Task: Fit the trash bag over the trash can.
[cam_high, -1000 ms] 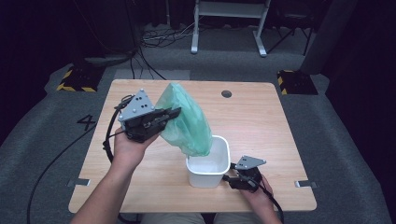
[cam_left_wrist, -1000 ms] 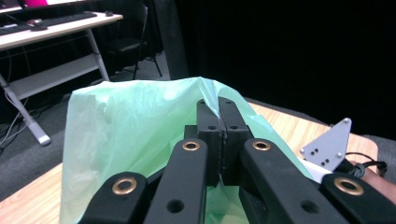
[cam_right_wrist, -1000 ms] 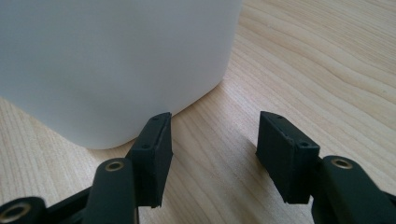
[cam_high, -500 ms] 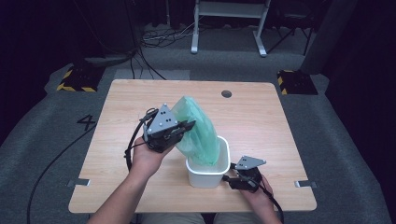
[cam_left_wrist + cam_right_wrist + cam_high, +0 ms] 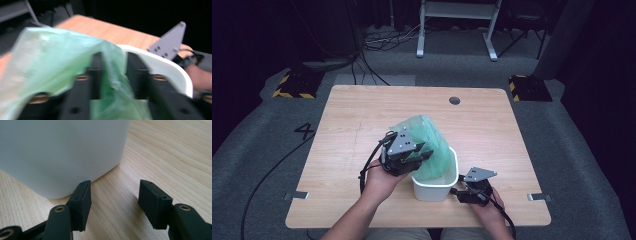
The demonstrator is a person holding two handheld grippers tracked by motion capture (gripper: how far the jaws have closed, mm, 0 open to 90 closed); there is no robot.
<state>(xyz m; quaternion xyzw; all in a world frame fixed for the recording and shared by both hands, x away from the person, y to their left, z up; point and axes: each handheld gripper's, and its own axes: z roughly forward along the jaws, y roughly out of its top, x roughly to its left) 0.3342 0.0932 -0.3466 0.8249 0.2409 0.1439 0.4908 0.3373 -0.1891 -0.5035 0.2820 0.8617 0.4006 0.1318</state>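
Green and translucent, the plastic bag [image 5: 427, 145] hangs partly inside the white bin [image 5: 435, 190], its upper part bulging up and to the far left of the rim. White bin stands on the wooden table [image 5: 362, 115] near the front edge, a little right of centre. Left gripper [image 5: 412, 159] sits just left of the bin at rim height; in the left gripper view the bag [image 5: 62, 72] passes between its two black jaws, which have just been opening and stand partly apart (motion blur hides whether the pads still press on the film). Behind them in that view lie the bin's rim [image 5: 172, 68] and the grey plate of the other gripper. Right gripper [image 5: 460, 192] rests low on the table at the bin's near right corner. In the right gripper view its jaws are spread, nothing between them but bare wood; the left fingertip [image 5: 82, 197] stands just beside the bin's wall [image 5: 62, 152], contact not discernible.
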